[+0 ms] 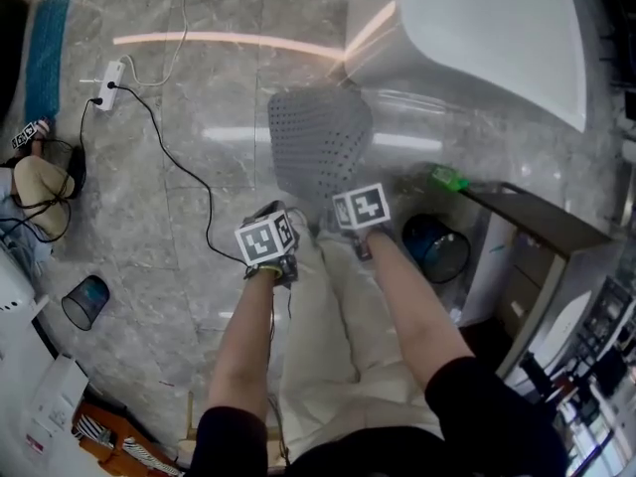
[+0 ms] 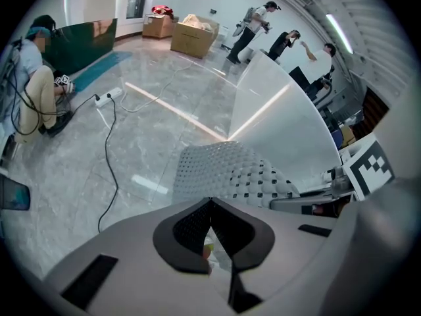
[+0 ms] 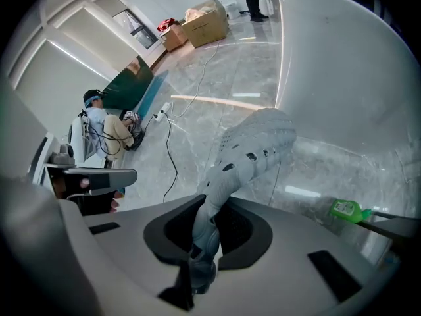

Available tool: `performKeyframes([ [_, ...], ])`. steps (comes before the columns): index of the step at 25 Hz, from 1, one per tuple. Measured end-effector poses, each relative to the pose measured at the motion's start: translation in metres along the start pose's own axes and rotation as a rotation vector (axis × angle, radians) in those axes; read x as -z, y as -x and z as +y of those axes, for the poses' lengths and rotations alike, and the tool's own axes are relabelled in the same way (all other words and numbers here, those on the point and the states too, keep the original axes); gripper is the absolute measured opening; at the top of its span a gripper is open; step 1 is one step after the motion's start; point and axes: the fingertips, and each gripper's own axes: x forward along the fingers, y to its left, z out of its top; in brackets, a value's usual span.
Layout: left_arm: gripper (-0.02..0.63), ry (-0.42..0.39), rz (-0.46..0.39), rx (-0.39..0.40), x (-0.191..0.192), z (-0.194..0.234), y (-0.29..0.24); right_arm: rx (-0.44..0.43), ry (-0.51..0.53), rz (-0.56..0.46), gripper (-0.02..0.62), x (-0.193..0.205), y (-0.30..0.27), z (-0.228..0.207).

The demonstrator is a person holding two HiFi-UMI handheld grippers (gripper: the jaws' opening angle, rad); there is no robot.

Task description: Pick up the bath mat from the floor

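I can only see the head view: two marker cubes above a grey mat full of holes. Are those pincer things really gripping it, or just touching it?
Observer: They are gripping it. In the right gripper view, the right gripper is shut on a bunched edge of the bath mat.
Visitor: And the other one?
Observer: The left gripper view shows the left gripper pinching the mat's thin edge at its jaw tips. The rest of the mat spreads out beyond them.
Visitor: Is there anything in the room that my view misses?
Observer: Yes. Several people are standing at the far end, beyond the white tub, near some cardboard boxes.
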Motion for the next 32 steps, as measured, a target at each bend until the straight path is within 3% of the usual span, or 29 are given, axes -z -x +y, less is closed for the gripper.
performKeyframes([
  [9,0.000,0.031,-0.021,0.003,0.005,-0.022,0.045,-0.034,0.065,-0.026,0.049,0.002,0.051,0.025],
  [15,0.000,0.049,-0.047,0.015,0.010,-0.045,0.076,-0.060,0.042,-0.066,0.049,0.005,0.093,0.040],
  [24,0.000,0.031,-0.080,0.022,0.027,-0.074,0.123,-0.051,-0.040,-0.087,0.049,0.053,0.148,0.031],
  [32,0.000,0.011,-0.098,0.035,0.053,-0.099,0.161,-0.079,-0.039,-0.112,0.051,0.080,0.186,0.038],
])
